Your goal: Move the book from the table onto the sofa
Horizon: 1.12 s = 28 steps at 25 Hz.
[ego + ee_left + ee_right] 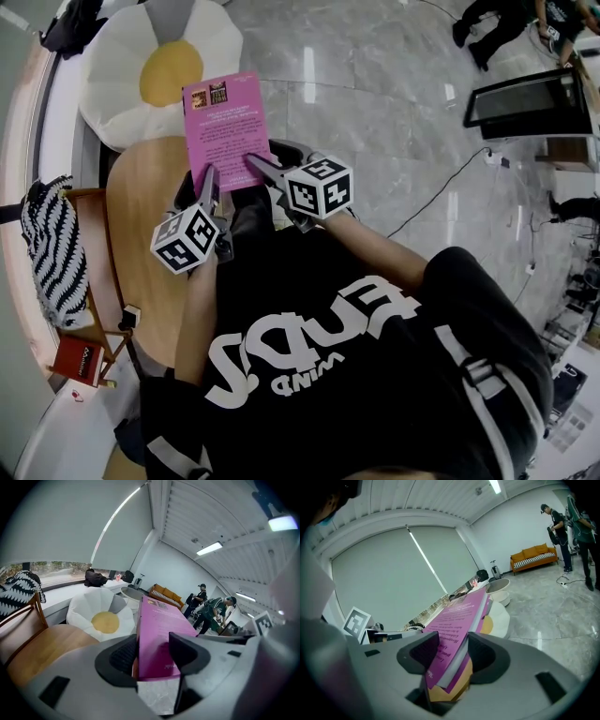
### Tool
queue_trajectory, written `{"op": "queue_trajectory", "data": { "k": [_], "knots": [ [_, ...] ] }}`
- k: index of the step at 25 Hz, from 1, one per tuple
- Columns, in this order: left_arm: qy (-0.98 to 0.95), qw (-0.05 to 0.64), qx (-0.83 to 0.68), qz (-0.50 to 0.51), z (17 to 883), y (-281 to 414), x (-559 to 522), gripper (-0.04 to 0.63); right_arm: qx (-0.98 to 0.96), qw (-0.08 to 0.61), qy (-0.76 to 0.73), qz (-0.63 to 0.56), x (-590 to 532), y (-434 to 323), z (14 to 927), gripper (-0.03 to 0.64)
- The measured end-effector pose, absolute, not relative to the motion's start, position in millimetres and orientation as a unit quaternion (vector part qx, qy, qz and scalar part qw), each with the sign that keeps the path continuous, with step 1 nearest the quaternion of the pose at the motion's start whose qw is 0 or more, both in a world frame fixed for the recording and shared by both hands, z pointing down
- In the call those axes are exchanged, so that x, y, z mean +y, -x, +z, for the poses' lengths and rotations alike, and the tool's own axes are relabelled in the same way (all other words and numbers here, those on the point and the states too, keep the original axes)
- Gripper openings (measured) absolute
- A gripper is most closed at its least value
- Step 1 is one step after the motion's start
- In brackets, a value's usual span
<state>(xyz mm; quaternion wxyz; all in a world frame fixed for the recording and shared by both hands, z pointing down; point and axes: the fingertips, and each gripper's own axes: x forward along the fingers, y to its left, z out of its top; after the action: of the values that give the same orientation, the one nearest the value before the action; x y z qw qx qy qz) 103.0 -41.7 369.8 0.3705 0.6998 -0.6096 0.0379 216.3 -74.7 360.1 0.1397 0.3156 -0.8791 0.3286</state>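
Observation:
A pink book hangs flat in the air above the round wooden table, its far end over the edge of the white flower-shaped sofa with a yellow centre. My left gripper is shut on the book's near left corner, and the book sits between its dark pads. My right gripper is shut on the near right edge; there the book shows its white page block pinched between the pads. The sofa lies ahead and to the left.
A wooden chair with a black-and-white striped cloth stands left of the table. A small red box lies near it. A black cable runs over the marble floor. People stand near an orange couch far off.

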Motion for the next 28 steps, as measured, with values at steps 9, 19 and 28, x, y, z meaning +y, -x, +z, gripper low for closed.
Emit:
{"op": "queue_trajectory", "data": {
  "k": [9,19,28],
  "knots": [
    [-0.688,0.39,-0.611,0.033,382.2,-76.2,-114.6,0.224,-0.874,0.151,-0.312,0.34,-150.5,-188.6,370.6,0.19],
    [-0.681,0.391,-0.618,0.032,371.5,-40.4,-195.1,0.224,-0.879,0.149,-0.301,0.339,-234.5,-151.7,360.6,0.19],
    [-0.677,0.397,-0.619,0.029,372.7,-6.4,-246.4,0.222,-0.883,0.153,-0.297,0.329,-289.6,-116.1,359.9,0.19]
  ]
}}
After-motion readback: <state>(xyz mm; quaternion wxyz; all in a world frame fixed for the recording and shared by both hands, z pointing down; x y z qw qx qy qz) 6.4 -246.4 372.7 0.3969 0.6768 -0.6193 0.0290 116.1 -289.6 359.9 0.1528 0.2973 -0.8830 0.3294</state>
